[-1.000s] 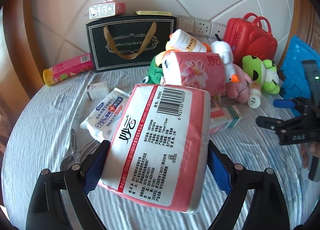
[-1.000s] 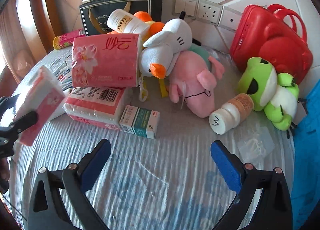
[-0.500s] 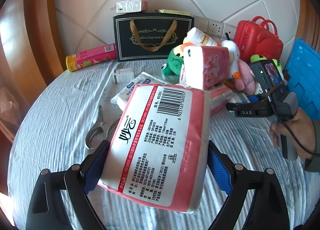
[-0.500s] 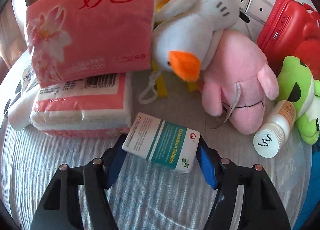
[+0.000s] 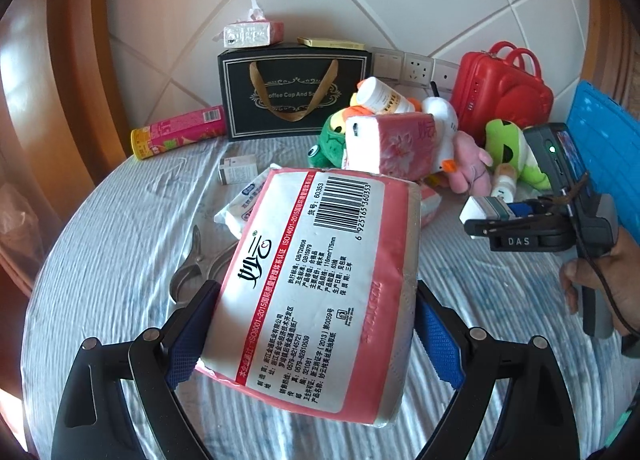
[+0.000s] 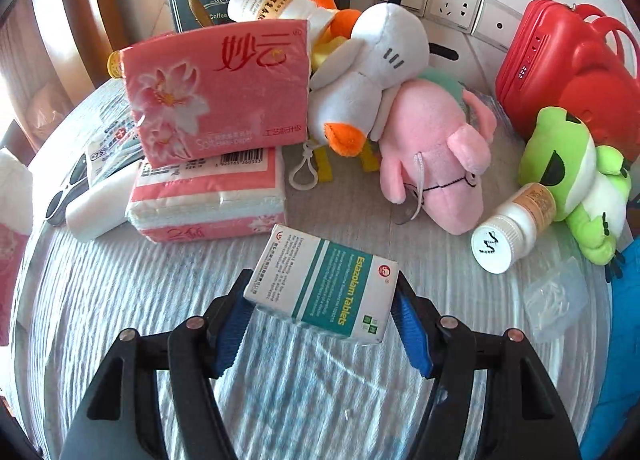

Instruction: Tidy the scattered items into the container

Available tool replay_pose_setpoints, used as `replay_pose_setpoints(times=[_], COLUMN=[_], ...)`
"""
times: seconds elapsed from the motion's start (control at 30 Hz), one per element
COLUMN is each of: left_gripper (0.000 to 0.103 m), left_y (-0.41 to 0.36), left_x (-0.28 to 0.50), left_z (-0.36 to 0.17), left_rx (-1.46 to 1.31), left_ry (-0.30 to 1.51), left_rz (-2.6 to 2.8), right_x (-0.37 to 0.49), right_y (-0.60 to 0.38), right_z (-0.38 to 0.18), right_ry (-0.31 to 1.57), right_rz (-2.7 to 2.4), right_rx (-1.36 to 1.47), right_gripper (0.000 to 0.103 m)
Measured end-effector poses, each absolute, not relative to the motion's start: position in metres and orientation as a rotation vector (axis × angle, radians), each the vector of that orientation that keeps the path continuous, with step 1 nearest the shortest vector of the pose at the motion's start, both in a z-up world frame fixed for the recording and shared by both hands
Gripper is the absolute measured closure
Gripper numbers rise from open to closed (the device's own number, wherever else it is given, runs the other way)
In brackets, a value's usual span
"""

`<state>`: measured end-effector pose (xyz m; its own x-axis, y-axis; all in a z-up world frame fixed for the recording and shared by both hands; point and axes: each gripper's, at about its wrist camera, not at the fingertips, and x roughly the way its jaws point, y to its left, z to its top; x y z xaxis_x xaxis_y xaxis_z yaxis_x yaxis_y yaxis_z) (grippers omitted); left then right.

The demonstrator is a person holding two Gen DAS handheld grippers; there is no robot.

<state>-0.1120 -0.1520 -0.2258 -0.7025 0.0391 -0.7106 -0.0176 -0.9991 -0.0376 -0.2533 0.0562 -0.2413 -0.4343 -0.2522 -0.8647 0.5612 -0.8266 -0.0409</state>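
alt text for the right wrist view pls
The right gripper clamps a white-and-teal tablet box above a striped cloth surface. Behind it lie two pink tissue packs, white duck, pink pig and green frog plush toys, and a white pill bottle.

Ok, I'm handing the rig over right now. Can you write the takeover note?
Left hand-held gripper: shut on a pink tissue pack, held above the table.
Right hand-held gripper: shut on a tablet box, just off the table.
On the table: two tissue packs, stacked; duck, pig and frog toys; two bottles; wipes; pliers.
Done: nothing visibly stowed.
Left: drop both held items in the container, probably the blue crate, then clear everything else.
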Motion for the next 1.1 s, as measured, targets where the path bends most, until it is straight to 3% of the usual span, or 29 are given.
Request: replay_pose_setpoints(times=[0.47, 1.1], left_gripper=[0.011, 0.011], left_y=[-0.116, -0.04], left_x=[-0.082, -0.027], left_z=[-0.162, -0.058], left_rx=[-1.123, -0.988], left_ry=[-0.095, -0.035], left_rz=[2.893, 2.965], right_x=[-0.19, -0.124], right_y=[0.118, 0.218], right_z=[-0.147, -0.033], right_ry=[0.355, 0.311], right_rz=[-2.299, -2.316], right_rx=[1.192, 1.045], right_gripper=[0.038, 0.038])
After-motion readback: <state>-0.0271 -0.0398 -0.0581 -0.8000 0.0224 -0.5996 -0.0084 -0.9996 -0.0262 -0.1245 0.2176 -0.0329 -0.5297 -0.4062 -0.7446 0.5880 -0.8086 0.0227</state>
